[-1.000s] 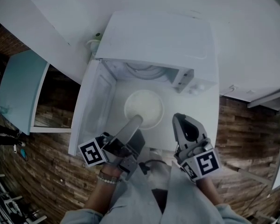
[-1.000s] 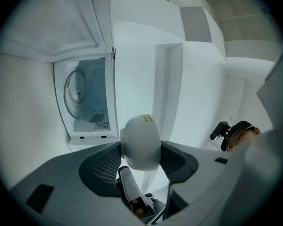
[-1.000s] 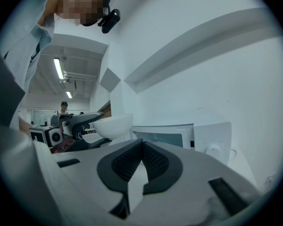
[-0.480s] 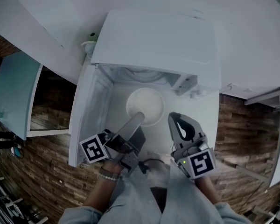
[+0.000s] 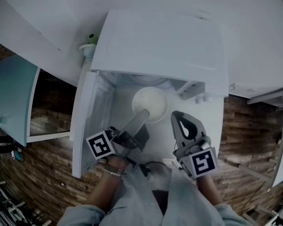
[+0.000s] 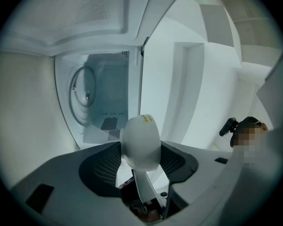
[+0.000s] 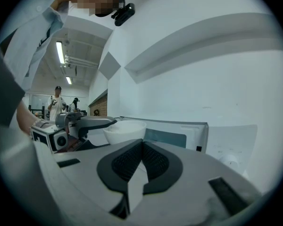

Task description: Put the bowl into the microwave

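The white bowl (image 5: 150, 104) hangs just in front of the open white microwave (image 5: 160, 41). My left gripper (image 5: 142, 116) is shut on the bowl's near rim. In the left gripper view the bowl (image 6: 140, 142) stands edge-on between the jaws, and the cavity with its glass turntable (image 6: 85, 95) lies beyond. The microwave door (image 5: 92, 121) stands swung open at the left. My right gripper (image 5: 178, 117) is shut and empty, just right of the bowl. The right gripper view shows the bowl (image 7: 125, 130) with the left gripper (image 7: 80, 124) on it.
Microwave knobs (image 5: 200, 98) sit at the right of the opening. A small green-topped item (image 5: 90, 36) stands left of the microwave. A teal cabinet door (image 5: 14, 98) hangs open at far left. People (image 7: 55, 105) stand far off in the room.
The bowl in my left gripper has moved a little forward, closer to the cavity opening. The right gripper has stayed beside it, still shut.
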